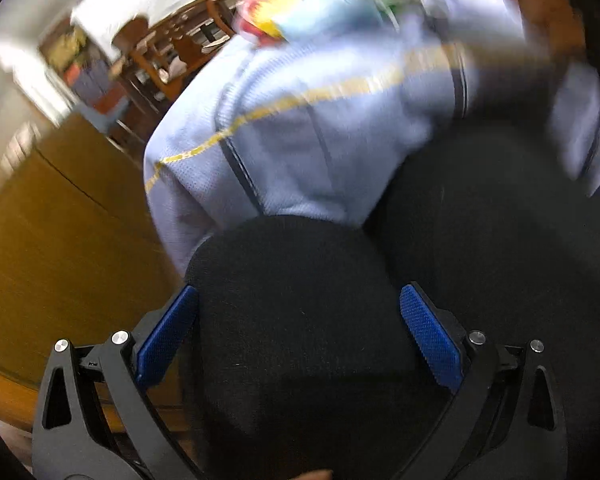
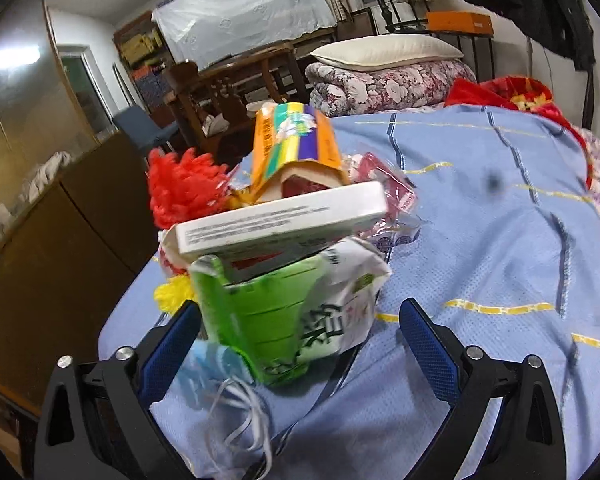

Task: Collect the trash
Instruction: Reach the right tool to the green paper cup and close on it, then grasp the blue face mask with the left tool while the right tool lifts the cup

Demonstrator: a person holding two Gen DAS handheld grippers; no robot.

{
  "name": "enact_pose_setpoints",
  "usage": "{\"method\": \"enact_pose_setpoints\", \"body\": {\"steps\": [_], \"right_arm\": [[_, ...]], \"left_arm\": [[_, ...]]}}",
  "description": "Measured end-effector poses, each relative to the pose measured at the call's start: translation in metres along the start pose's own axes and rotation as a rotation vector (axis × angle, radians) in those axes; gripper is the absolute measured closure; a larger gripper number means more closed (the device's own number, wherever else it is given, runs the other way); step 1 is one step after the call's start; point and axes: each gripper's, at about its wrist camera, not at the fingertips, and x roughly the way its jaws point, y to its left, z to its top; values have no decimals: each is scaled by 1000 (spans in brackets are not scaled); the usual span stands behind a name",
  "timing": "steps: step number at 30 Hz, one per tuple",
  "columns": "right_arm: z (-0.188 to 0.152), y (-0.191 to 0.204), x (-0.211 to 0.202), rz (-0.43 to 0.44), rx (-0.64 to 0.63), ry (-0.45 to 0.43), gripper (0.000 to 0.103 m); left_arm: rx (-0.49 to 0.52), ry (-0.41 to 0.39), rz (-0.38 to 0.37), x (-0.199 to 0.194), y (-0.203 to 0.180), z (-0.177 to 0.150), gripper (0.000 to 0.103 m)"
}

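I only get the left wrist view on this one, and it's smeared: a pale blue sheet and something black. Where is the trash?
Observer: The right wrist view shows a heap of trash on the blue sheet, near its edge.
Operator: What is on top of it?
Observer: A flat white box lies tilted across a green packet, with an orange-and-purple carton behind it.
Operator: Is the right side gripping any of that?
Observer: No. The right hand-held gripper is open; the green packet sits between its fingers, and the right pad is clear of it.
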Motion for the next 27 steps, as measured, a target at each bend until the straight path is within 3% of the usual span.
{"method": "enact_pose_setpoints", "body": {"steps": [1,6,8,10,14,17,20,27], "right_arm": [[0,-4,-1,27,10,-2,32],[-6,-20,-18,76,32,-47,38],[-7,-25,-29,100,41,-69,38],[-8,-29,-41,120,34,-95,38],[-7,-37,-58,103,23,-131,38],[-5,-50,-65,93,47,-155,36],[-9,-61,-71,63,60,-167,35],[-18,-83,-67,57,88,-160,36]], "left_arm": [[45,12,48,4,-9,-1,7],[43,16,43,8,-11,-3,7],[31,21,12,6,-5,-1,7],[-56,-24,-44,-3,11,3,7],[-206,-139,-170,-23,54,38,7],[-243,-196,-265,-24,68,79,7],[-263,-237,-304,-14,68,119,7],[-311,-215,-378,26,62,175,7]]}}
